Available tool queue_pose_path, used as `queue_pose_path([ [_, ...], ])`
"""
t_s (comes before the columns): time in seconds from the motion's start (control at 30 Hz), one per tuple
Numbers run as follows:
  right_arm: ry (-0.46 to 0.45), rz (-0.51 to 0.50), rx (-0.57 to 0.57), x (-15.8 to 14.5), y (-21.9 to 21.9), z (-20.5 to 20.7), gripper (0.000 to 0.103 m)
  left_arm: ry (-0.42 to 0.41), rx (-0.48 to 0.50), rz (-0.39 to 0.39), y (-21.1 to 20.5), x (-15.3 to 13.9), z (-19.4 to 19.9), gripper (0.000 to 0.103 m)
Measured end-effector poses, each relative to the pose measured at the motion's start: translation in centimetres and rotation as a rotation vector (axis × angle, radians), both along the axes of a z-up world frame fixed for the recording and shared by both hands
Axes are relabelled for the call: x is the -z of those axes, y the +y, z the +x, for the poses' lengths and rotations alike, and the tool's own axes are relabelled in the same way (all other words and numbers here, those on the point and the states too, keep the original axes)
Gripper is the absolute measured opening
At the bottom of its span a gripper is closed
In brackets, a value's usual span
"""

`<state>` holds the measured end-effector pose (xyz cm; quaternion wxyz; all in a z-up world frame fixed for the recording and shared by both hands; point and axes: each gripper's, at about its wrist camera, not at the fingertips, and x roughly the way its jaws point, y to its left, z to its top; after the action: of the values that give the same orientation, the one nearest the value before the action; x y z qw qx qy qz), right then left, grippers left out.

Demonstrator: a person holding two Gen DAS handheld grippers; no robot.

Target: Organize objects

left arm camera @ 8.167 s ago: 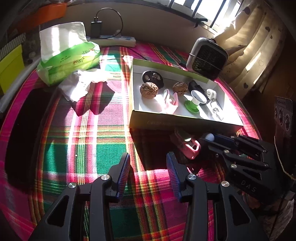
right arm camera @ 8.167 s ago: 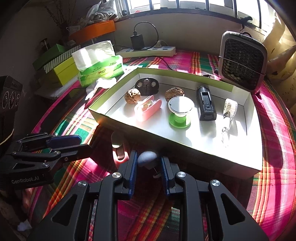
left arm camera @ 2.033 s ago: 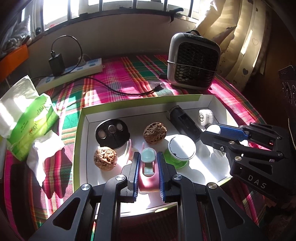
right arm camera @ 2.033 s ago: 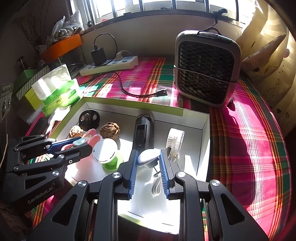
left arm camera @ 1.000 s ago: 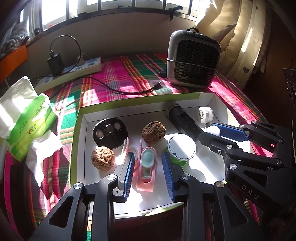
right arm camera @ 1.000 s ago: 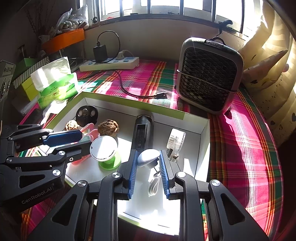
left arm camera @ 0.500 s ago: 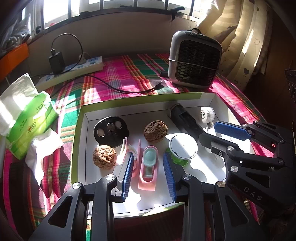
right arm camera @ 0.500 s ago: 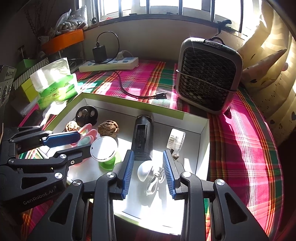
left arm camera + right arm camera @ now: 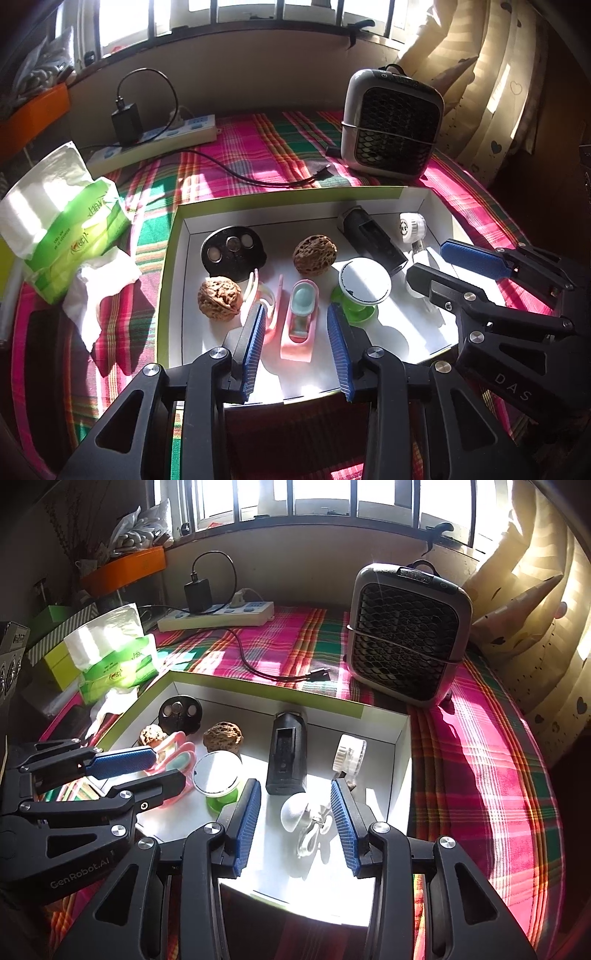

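I see bare white floor only along the near edge of the box [image 9: 173,266], under both grippers. My left gripper [image 9: 297,325] straddles the pink case [image 9: 298,325], hemmed by a walnut [image 9: 220,298] to its left and the green-based mirror [image 9: 364,286] to its right. My right gripper [image 9: 295,810] straddles the white ball with clip [image 9: 301,818]; the black device [image 9: 286,753] and white reel [image 9: 349,755] block the way ahead. The plaid cloth [image 9: 480,760] to the right of the box lies open; the heater [image 9: 408,642] stands behind it.

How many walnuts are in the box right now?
2. One walnut lies near the box's left wall, below the black disc; the other walnut sits mid-box, above the green stand. None seem hidden.
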<state>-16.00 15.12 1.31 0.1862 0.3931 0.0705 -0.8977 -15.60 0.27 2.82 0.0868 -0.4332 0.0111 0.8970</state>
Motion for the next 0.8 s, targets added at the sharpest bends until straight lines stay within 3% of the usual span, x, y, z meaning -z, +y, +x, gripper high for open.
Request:
queue_pose_path([
  [0.8, 0.025, -0.045, 0.057, -1.5, 0.7, 6.9, 0.046, 0.063, -0.07, -0.019, 0.1, -1.5, 6.9, 0.033],
])
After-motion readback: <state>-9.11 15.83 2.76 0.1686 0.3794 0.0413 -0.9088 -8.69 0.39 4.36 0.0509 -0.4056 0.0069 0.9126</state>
